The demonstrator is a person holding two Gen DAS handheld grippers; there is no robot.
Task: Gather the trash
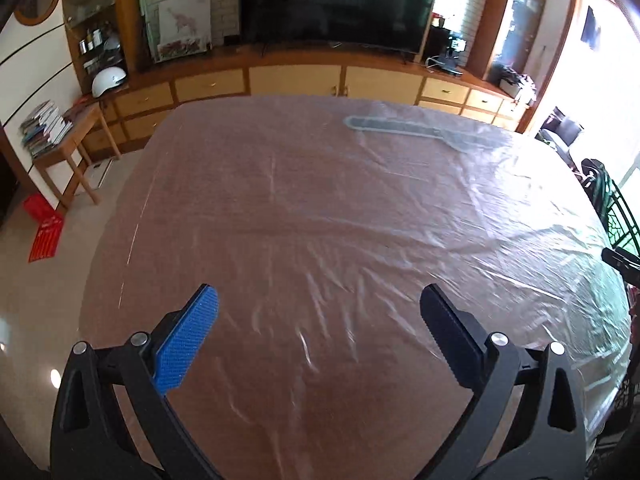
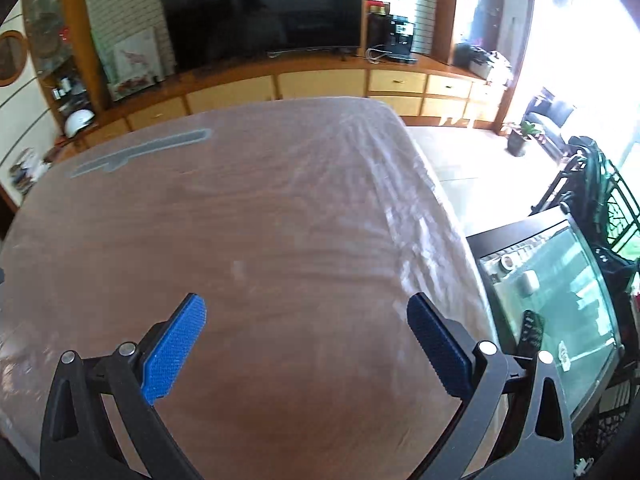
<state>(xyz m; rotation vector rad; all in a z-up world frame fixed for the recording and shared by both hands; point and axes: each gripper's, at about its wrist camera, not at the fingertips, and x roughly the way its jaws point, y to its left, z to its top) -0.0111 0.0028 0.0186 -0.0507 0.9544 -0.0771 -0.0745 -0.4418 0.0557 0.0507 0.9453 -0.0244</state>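
Wrapper (image 1: 420,132), a long flat clear strip, lies crosswise near the far edge of the plastic-covered table (image 1: 280,220), well beyond left gripper (image 1: 320,320) and right gripper (image 2: 308,328), both spread wide and holding nothing.

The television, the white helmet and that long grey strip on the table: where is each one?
television (image 1: 336,0), left wrist view, middle of its dark screen
white helmet (image 1: 108,80), left wrist view, top of its shell
grey strip (image 2: 148,148), right wrist view, middle of its length
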